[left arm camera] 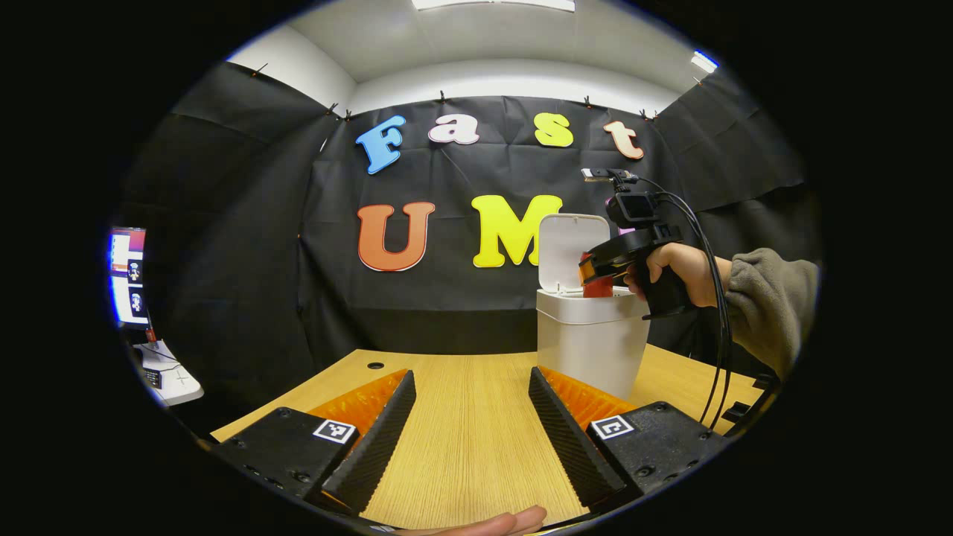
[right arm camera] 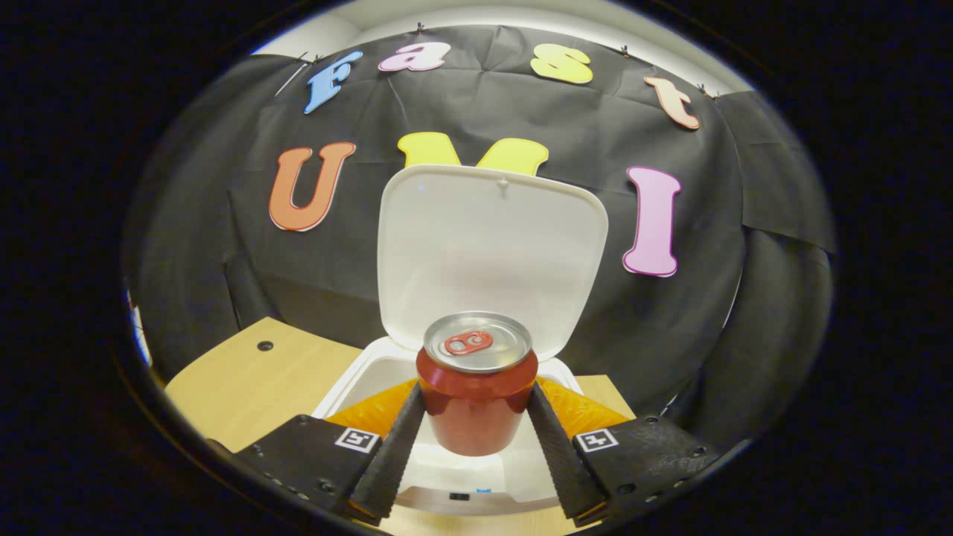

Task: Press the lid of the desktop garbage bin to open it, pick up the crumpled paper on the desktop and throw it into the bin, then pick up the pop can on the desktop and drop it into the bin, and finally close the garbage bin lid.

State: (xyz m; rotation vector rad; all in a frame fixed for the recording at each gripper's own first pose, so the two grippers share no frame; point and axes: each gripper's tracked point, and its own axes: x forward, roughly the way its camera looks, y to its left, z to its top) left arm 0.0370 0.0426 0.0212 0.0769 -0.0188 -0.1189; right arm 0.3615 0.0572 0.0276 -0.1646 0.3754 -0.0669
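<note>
A white desktop bin [left arm camera: 592, 342] stands on the wooden table [left arm camera: 461, 439] with its lid [left arm camera: 569, 249] swung up. In the right gripper view my right gripper [right arm camera: 476, 406] is shut on a red pop can [right arm camera: 476, 394], held upright over the bin's open mouth [right arm camera: 372, 372], in front of the raised lid [right arm camera: 491, 246]. The left gripper view shows that same gripper [left arm camera: 607, 272] with the can [left arm camera: 598, 287] just above the bin's rim, held by a hand [left arm camera: 674, 268]. My left gripper [left arm camera: 470, 394] hangs open low over the table, left of the bin, nothing between its fingers.
A grey sleeve [left arm camera: 770, 305] and cables [left arm camera: 718, 298] reach in from the right. A monitor [left arm camera: 128, 275] and a white device [left arm camera: 167, 376] sit off the table's left. The table has a cable hole [left arm camera: 375, 365] near its far left corner. A fingertip [left arm camera: 491, 522] shows at the bottom.
</note>
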